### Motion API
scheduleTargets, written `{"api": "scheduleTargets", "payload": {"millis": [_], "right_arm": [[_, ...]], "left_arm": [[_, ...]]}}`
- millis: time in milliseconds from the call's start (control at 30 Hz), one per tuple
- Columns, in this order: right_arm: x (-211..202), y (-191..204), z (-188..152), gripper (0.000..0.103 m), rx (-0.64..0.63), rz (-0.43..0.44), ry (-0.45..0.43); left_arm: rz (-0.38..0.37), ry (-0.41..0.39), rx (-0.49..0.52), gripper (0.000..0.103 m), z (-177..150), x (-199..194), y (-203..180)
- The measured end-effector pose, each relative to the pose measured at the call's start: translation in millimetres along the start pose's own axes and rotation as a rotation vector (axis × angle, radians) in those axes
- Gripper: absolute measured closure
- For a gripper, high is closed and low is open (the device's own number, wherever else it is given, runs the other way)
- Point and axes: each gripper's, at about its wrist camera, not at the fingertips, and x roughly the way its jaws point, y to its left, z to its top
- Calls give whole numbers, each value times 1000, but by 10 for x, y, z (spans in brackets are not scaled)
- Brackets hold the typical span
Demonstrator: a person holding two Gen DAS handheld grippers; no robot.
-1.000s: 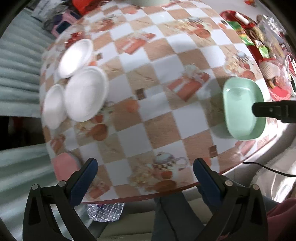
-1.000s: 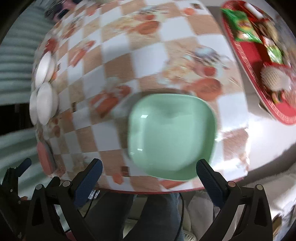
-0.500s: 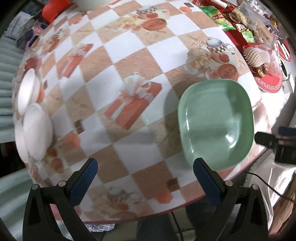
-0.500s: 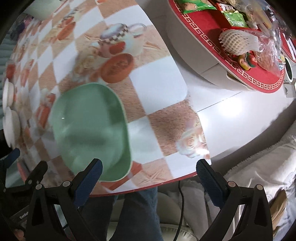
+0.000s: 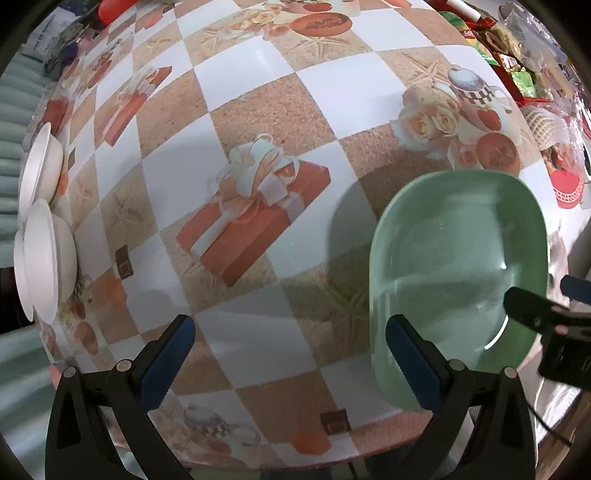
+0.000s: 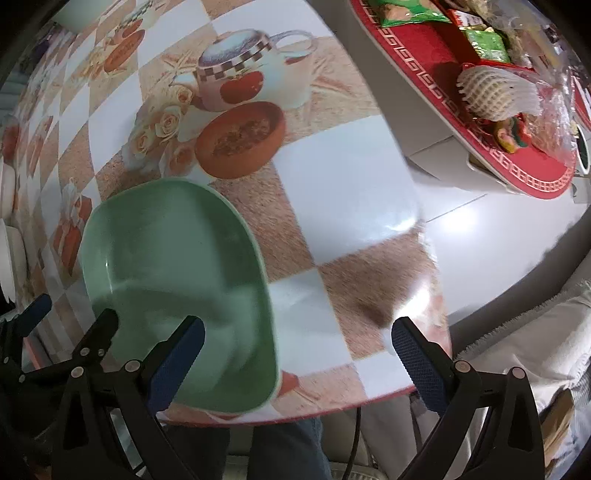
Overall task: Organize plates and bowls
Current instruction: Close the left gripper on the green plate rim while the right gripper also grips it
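A pale green square plate (image 5: 458, 273) lies near the table's front edge; it also shows in the right wrist view (image 6: 173, 280). My left gripper (image 5: 288, 354) is open, its right finger over the plate's left rim. My right gripper (image 6: 295, 362) is open, its left finger over the plate's right part. Neither jaw pair grips it. White bowls and plates (image 5: 44, 240) stand grouped at the table's far left edge.
The table (image 5: 258, 110) has a checkered cloth with printed gifts and teapots. A red tray (image 6: 480, 85) with snacks sits at the right on a white surface. A pale bowl (image 6: 79, 13) is at the far back. A person's legs are below the front edge.
Both grippers have moved closer to the green plate and lower to the table. The plate now lies between them, larger in both views. It has not been taken hold of.
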Motion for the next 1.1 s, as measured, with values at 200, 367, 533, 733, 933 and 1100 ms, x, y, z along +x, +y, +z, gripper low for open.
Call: {"api": "scheduleTargets", "payload": {"millis": [200,367,533,733,933,1100], "right_arm": [[75,104,57,1,-39,-43,-37],[90,183,71,0,-54,-67,-33],[85,171,61,0,-36,-54,-30],[90,117,75,7,-25,-51,-33],[-39,144,-26,55,-63,-45,-79],[-49,160,-83,81,-85,1,-81]], "left_arm": [[-14,-23,17,0,83,88,-123],[-33,-55,37,0,105,62,-229],[-153,3,-17,0,152,146,-193],[-150,57,27,0,232,139,-249],[-138,9,56,16,258,71,-416],[-174,-33,40,56,304,-100,-496]]}}
